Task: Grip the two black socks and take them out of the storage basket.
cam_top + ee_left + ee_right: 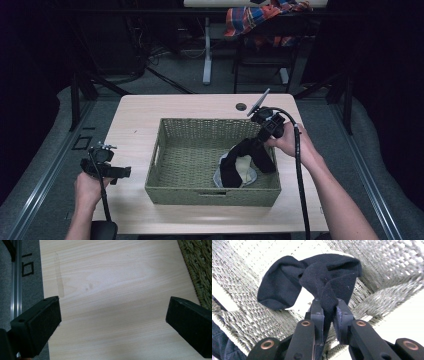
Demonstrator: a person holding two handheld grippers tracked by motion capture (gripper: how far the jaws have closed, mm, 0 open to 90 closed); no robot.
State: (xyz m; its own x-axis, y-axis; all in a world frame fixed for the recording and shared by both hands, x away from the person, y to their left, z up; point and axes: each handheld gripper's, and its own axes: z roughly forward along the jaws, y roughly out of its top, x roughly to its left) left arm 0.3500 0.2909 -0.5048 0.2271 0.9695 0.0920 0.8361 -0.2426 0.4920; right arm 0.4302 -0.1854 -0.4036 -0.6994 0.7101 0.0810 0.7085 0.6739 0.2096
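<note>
Table (135, 115): wood top, near edge cut off by the frame. Basket (165, 150): woven, centred on it. Sock (247, 150): dark, draped over the basket's right part, covering much of a pale item beneath, unidentifiable. Right gripper (329, 305): jaws pinching a fold of the sock. Left gripper (113, 322): jaws spread, nothing between them, over bare table left of the basket.

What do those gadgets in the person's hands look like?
Both are black handheld tools. The left gripper and right gripper each trail a black cable. The right gripper carries a grey three-cornered plate, and its blocky fingers have copper-coloured rivets. Forearms are bare.
</note>
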